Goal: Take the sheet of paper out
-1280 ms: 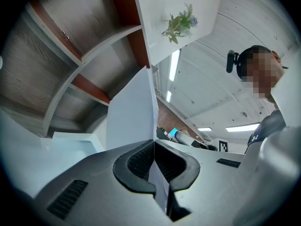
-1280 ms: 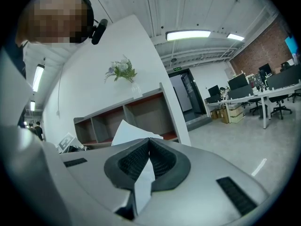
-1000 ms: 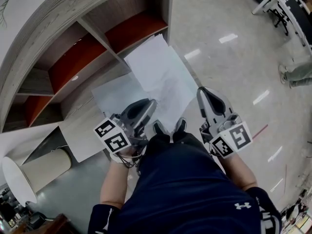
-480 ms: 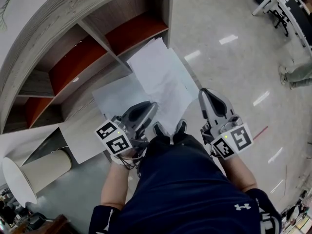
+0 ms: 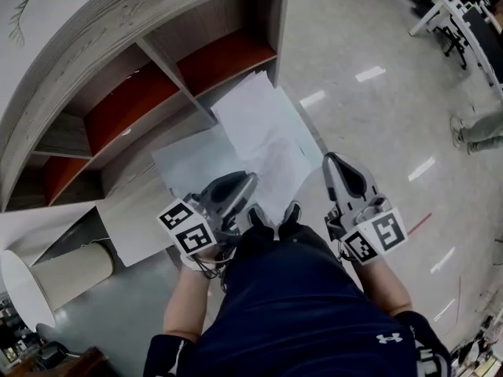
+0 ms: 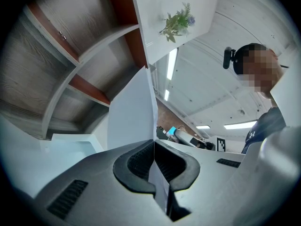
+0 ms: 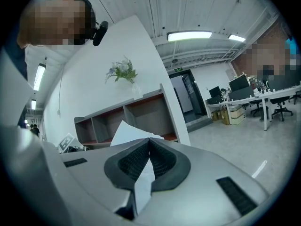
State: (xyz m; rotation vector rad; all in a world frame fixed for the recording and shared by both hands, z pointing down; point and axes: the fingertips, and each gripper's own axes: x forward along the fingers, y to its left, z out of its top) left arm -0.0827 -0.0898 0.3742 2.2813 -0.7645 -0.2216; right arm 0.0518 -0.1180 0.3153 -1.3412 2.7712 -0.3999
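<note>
Two overlapping white paper sheets (image 5: 263, 128) hang in the air in front of a low wooden shelf unit (image 5: 149, 93). My left gripper (image 5: 250, 181) is shut on the lower left sheet (image 5: 192, 159). In the left gripper view the paper (image 6: 131, 112) runs edge-on up from between the closed pads of that gripper (image 6: 154, 142). My right gripper (image 5: 330, 159) sits at the sheets' right edge. In the right gripper view it (image 7: 149, 140) is shut on paper (image 7: 143, 178), and a white corner (image 7: 124, 131) shows past the jaws.
The shelf unit has open red-brown compartments (image 5: 224, 53) and a vase with a plant (image 7: 124, 72) on top. A pale cylinder (image 5: 67, 269) lies on the floor at lower left. Desks and chairs (image 5: 456, 14) stand far right, with another person's legs (image 5: 475, 128) at the edge.
The head view has shifted slightly, so the shelf and paper sit a little lower in the picture. Both grippers stay shut on the paper in the same place.
</note>
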